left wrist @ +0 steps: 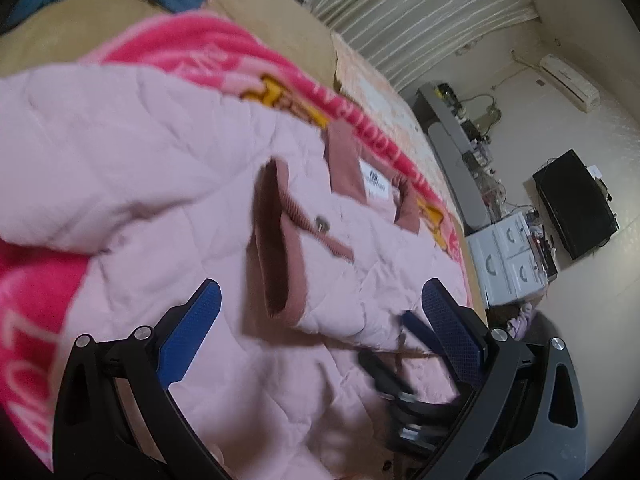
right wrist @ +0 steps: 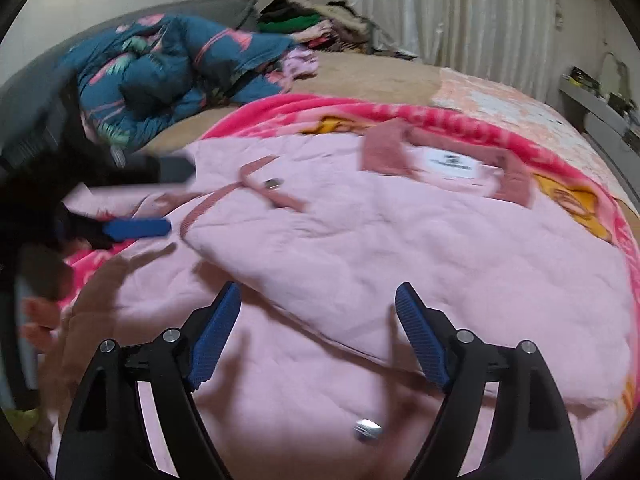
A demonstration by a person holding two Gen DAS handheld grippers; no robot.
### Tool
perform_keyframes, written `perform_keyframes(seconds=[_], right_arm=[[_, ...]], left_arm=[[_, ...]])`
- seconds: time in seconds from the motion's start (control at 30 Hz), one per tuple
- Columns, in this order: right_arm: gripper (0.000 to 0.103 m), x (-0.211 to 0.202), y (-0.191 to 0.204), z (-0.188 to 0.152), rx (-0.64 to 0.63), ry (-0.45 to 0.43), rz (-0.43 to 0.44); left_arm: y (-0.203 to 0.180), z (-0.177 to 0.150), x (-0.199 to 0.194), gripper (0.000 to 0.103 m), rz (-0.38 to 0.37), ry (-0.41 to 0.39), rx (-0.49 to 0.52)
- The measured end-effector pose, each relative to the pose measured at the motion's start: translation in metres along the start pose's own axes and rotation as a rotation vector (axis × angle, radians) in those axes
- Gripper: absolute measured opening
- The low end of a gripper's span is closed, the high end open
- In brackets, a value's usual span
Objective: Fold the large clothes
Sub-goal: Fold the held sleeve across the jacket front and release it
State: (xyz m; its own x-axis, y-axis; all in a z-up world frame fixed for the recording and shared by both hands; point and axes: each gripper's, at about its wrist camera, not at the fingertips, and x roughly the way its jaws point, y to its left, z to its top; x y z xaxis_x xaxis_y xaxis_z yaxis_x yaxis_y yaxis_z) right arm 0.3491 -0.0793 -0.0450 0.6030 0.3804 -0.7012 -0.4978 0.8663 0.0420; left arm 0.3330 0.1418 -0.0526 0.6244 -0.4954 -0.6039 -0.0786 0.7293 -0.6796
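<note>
Found the pink jacket [right wrist: 400,248] lying flat on a bright pink blanket [right wrist: 304,112] on the bed [right wrist: 372,76]. Ran long-ways from the near hem up to the collar [right wrist: 384,152] at the far end, so straight away from both claws. Had one sleeve [left wrist: 276,240] laid across the chest, with its darker cuff close in front of the left claw [left wrist: 320,286].

Held the left claw wide, with nothing between its blue pads. Hung just above the jacket on its left side, tipped over to one side, so the room looked slanted. Sat nearer to the folded sleeve than the other claw did.

Held the right claw [right wrist: 318,287] wide too, and empty. Hovered low over the near part of the jacket, pointing up toward the collar, with a shiny snap [right wrist: 366,430] right below it. Could not tell if either claw touched the cloth, as both pictures were blurry.

Seemed part way through the fold, with the body not yet doubled over. Would likely call for a pinch on the near hem, then a lift toward the collar.
</note>
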Motion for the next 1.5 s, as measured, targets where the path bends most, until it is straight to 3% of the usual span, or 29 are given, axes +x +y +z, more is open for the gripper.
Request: perform_keyframes(seconds=[0.13,0.23,0.27,0.3,0.4,0.47,0.57,0.73,0.83,1.13,1.23,1.43,1.5], right_arm=[[0.079,-0.029,-0.053,-0.009,0.101,-0.028,-0.097],[0.079,-0.044,-0.097,-0.018,0.190,-0.032,-0.170],[0.079,-0.049,-0.110,-0.022,0.217,-0.032,-0.194],[0.079,-0.055,-0.124,-0.026,0.243,-0.034,-0.224],[0.079,-0.066,-0.154,-0.035,0.307,-0.040,-0.282],[0.079,-0.068,-0.165,-0.033,0.332,-0.050,-0.296],[0.079,-0.064,-0.173,-0.029,0.342,-0.051,-0.297],[0.079,-0.034,-0.179,-0.035,0.367,0.027,-0.269],[0.079,-0.019,-0.188,-0.046,0.398,0.079,-0.282],[0.079,-0.011,-0.193,-0.055,0.429,0.087,-0.298],[0.089,-0.022,-0.191,-0.055,0.470,0.061,-0.272],[0.098,-0.040,-0.175,-0.054,0.496,0.018,-0.232],[0.099,-0.046,-0.171,-0.053,0.502,0.007,-0.222]], left_arm=[[0.001,-0.008,0.025,0.094,0.012,0.057,-0.007],[0.003,-0.012,0.040,0.092,0.055,0.049,0.006],[0.002,-0.013,0.042,0.080,0.076,0.043,0.020],[-0.001,-0.014,0.044,0.060,0.119,0.035,0.051],[-0.004,-0.017,0.044,0.032,0.133,0.021,0.092],[-0.008,-0.018,0.041,0.020,0.141,0.008,0.124],[-0.013,-0.013,0.032,0.016,0.141,-0.027,0.154],[-0.009,-0.013,0.035,0.016,0.230,-0.002,0.181],[-0.002,-0.018,0.042,0.018,0.244,0.026,0.177],[-0.006,-0.026,0.039,0.026,0.264,0.043,0.211],[-0.009,-0.027,0.033,0.030,0.264,0.042,0.208],[-0.016,-0.028,0.010,0.053,0.278,0.014,0.216],[-0.017,-0.028,0.004,0.071,0.284,0.004,0.212]])
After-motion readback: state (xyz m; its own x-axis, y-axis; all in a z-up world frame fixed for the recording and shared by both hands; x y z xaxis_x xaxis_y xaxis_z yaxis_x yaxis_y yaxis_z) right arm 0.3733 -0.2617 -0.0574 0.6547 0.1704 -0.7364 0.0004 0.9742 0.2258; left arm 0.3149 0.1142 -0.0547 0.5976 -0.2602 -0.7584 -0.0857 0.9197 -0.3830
